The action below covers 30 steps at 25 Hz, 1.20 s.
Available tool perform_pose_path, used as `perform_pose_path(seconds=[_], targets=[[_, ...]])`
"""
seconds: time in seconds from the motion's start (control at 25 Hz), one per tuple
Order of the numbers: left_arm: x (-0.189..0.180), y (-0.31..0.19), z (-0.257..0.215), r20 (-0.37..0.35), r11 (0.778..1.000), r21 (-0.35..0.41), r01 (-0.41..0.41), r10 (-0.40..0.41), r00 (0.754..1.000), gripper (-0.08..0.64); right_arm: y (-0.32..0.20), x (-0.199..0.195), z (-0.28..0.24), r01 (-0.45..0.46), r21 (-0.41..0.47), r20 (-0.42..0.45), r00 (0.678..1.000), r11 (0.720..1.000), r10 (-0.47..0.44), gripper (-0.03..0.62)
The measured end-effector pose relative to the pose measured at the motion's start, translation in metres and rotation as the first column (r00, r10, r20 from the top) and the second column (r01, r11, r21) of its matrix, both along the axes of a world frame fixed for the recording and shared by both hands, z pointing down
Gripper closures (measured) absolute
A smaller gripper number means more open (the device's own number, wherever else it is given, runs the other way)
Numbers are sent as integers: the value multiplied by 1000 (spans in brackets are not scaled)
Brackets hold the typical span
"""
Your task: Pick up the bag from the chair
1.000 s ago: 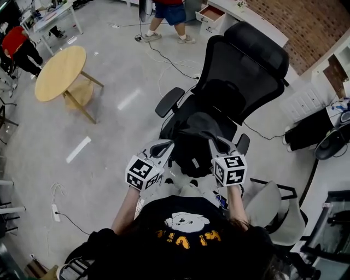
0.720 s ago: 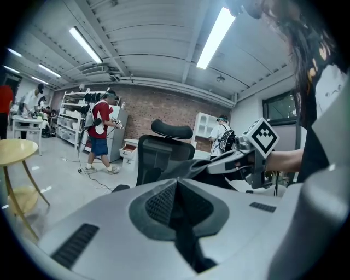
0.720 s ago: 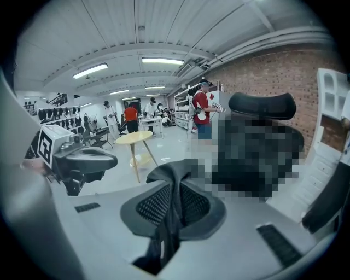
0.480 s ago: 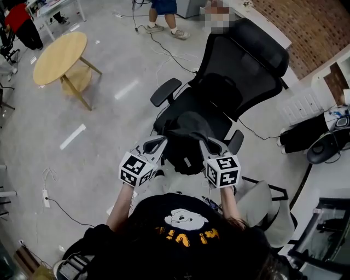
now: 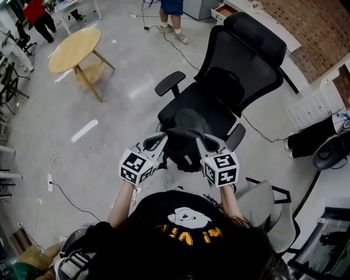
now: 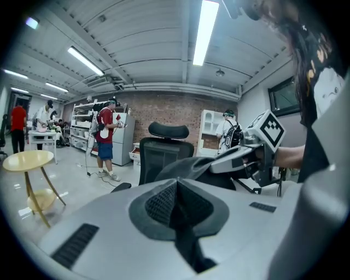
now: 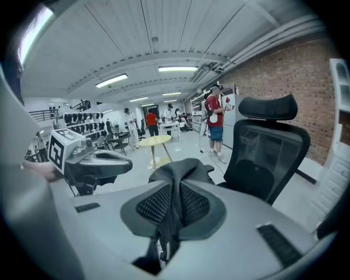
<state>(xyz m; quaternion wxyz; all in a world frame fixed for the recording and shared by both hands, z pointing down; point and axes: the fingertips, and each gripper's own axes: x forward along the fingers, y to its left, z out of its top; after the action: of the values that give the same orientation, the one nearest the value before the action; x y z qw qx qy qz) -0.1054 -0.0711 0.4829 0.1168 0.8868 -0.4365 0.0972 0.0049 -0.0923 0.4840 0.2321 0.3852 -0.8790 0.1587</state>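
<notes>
**A:** Where is the bag?

**B:** I have the bag (image 5: 185, 136) at the front edge of the chair (image 5: 229, 82) seat, bunched up between my two grippers. I cannot tell whether its underside touches the seat.

**A:** And the grippers?

**B:** My left gripper (image 5: 159, 142) has its jaws pressed together on a fold of the dark cloth, on the side of the bag towards one armrest (image 5: 169, 83) of the chair. My right gripper (image 5: 200, 142) is clamped the same way on a strip of the cloth on the bag's other side, just in front of the chair's other armrest (image 5: 236, 136).

**A:** Anything inside the bag?

**B:** Its top is gathered up, so I cannot see in. Beyond the chair's headrest a drawer (image 5: 220, 10) stands pulled out, and what it holds is too small for me to tell.

**A:** How much room have you got?

**B:** The floor (image 5: 126, 115) is open on my left-gripper side of the chair. A round table (image 5: 74, 49) stands well apart from the chair that way, and a person (image 5: 172, 8) stands behind the chair, also well apart. My right-gripper side is tighter: a grey seat (image 5: 268, 205) sits in front of the chair, just beside my right arm
</notes>
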Motion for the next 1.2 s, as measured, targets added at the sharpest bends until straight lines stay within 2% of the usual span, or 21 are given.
perform_pose_path(seconds=[0.56, 0.84, 1.2], targets=[[33, 95, -20, 22, 996, 35, 82, -82, 996, 551, 90, 28, 13, 68, -9, 21, 997, 998, -68, 558], [35, 116, -37, 49, 995, 65, 81, -84, 995, 551, 115, 39, 17, 61, -14, 26, 998, 998, -61, 558], [42, 137, -35, 45, 995, 56, 80, -82, 996, 551, 135, 43, 23, 55, -20, 19, 998, 998, -54, 558]])
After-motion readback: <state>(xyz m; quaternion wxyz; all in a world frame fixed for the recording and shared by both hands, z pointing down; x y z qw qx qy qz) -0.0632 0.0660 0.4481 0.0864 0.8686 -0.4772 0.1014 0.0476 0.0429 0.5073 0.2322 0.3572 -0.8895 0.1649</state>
